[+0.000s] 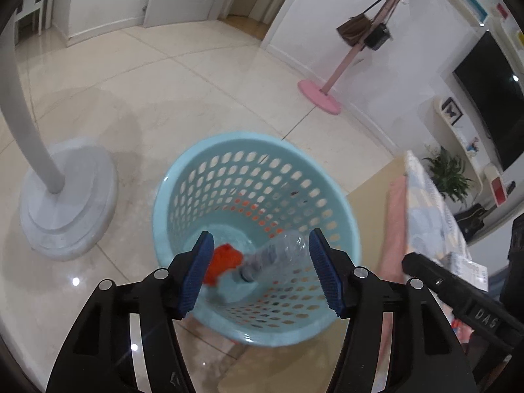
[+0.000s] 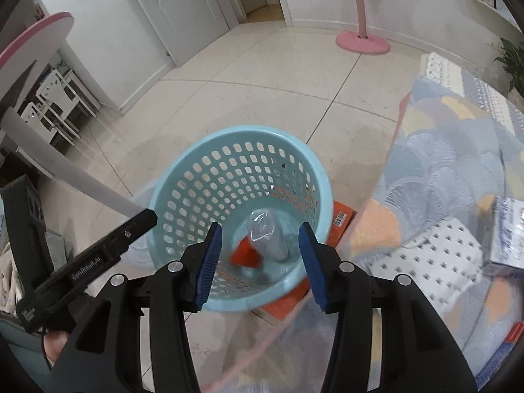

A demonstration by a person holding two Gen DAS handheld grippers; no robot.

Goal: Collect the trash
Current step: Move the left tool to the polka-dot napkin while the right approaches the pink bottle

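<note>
Blurred inside the blue basket (image 1: 229,170): orange scrap (image 1: 224,260) and clear bottle (image 1: 275,257), label unreadable. Behind the basket, orange box (image 2: 340,219) mostly hidden. Beyond the basket, pink coat stand (image 2: 362,16) cut off at the frame's top.

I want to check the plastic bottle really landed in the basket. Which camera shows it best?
The left wrist view: the clear plastic bottle lies along its length inside the light blue basket, neck toward the orange scrap. The right wrist view shows the bottle end-on and foreshortened, blurrier.
</note>
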